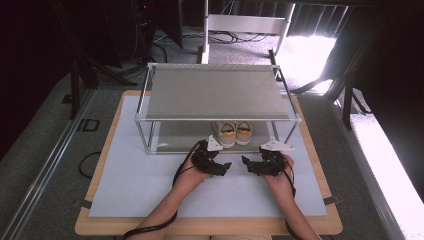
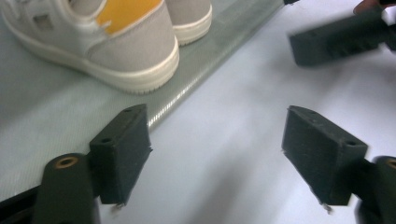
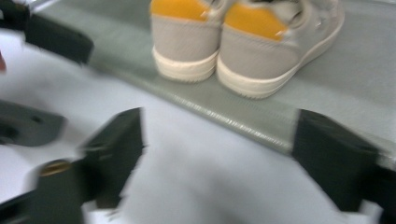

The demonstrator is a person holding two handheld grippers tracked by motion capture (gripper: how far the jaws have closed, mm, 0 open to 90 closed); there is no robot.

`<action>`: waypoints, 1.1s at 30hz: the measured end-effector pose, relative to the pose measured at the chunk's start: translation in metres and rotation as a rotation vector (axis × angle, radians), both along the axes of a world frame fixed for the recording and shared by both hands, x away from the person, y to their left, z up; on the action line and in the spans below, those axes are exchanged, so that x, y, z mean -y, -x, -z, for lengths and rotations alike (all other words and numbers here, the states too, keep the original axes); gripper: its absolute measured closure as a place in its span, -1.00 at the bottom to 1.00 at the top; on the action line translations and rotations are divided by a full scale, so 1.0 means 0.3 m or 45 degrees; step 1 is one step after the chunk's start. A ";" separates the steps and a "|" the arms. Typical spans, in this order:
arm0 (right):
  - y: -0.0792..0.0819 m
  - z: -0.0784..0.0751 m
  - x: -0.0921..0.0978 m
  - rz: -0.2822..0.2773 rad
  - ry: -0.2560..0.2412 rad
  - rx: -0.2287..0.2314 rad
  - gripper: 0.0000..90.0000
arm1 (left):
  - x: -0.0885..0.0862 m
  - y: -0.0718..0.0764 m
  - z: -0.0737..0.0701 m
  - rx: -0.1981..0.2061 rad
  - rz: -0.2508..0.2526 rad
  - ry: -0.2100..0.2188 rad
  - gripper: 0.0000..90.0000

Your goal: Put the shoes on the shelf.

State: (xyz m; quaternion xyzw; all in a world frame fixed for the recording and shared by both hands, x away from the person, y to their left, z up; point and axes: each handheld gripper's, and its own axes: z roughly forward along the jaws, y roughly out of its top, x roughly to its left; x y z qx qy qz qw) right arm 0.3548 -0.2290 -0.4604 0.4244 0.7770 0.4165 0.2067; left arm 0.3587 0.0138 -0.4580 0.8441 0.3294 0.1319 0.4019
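Two beige-and-yellow sneakers [image 1: 233, 133] sit side by side on the lower shelf [image 1: 175, 137] of a two-tier rack on the bench [image 1: 150, 185]. The left gripper [image 1: 223, 167] and right gripper [image 1: 247, 163] hover nearby, jaws apart, empty. The sneakers' fronts are hidden.

The shoes [image 1: 232, 133] stand side by side on the rack's [image 1: 218, 118] lower shelf; both grippers, left gripper [image 1: 218, 168] and right gripper [image 1: 254, 167], sit apparently just before the rack.
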 end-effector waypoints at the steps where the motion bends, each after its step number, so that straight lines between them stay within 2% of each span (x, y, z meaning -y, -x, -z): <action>1: 0.008 0.007 0.000 0.003 0.015 0.014 -0.70 | -0.008 0.005 0.005 0.004 -0.007 0.004 -0.74; 2: 0.008 0.007 0.000 0.003 0.015 0.014 -0.70 | -0.008 0.005 0.005 0.004 -0.007 0.004 -0.77; 4: 0.027 0.026 0.007 -0.001 0.059 0.028 -0.73 | -0.028 0.022 0.024 0.013 -0.017 0.019 -0.82; 6: 0.035 0.035 0.019 -0.003 0.035 0.019 -0.73 | -0.044 0.032 0.040 0.024 -0.024 0.009 -0.82; 8: 0.038 0.039 0.026 0.000 0.028 0.019 -0.73 | -0.052 0.038 0.047 0.043 -0.036 0.018 -0.82; 9: 0.049 0.045 0.047 0.013 0.022 0.030 -0.73 | -0.078 0.051 0.056 0.066 -0.069 0.039 -0.82; 11: 0.060 0.049 0.060 0.022 0.025 0.043 -0.73 | -0.096 0.060 0.060 0.081 -0.084 0.043 -0.82; 14: 0.076 0.055 0.077 0.042 0.028 0.061 -0.73 | -0.119 0.077 0.058 0.108 -0.103 0.034 -0.82; 16: 0.087 0.060 0.083 0.047 0.036 0.067 -0.76 | -0.132 0.092 0.053 0.116 -0.098 0.047 -0.82; 19: 0.105 0.058 0.094 0.051 0.052 0.080 -0.76 | -0.151 0.117 0.044 0.152 -0.094 0.022 -0.82; 22: 0.125 0.049 0.110 0.057 0.045 0.090 -0.76 | -0.172 0.133 0.038 0.147 -0.093 0.024 -0.82; 25: 0.139 0.056 0.128 0.089 0.075 0.090 -0.75 | -0.188 0.149 0.039 0.148 -0.094 0.013 -0.82; 28: 0.148 0.062 0.147 0.117 0.087 0.101 -0.75 | -0.199 0.162 0.041 0.159 -0.099 0.016 -0.82; 33: 0.149 0.064 0.174 0.172 0.101 0.117 -0.75 | -0.214 0.181 0.044 0.191 -0.119 0.055 -0.82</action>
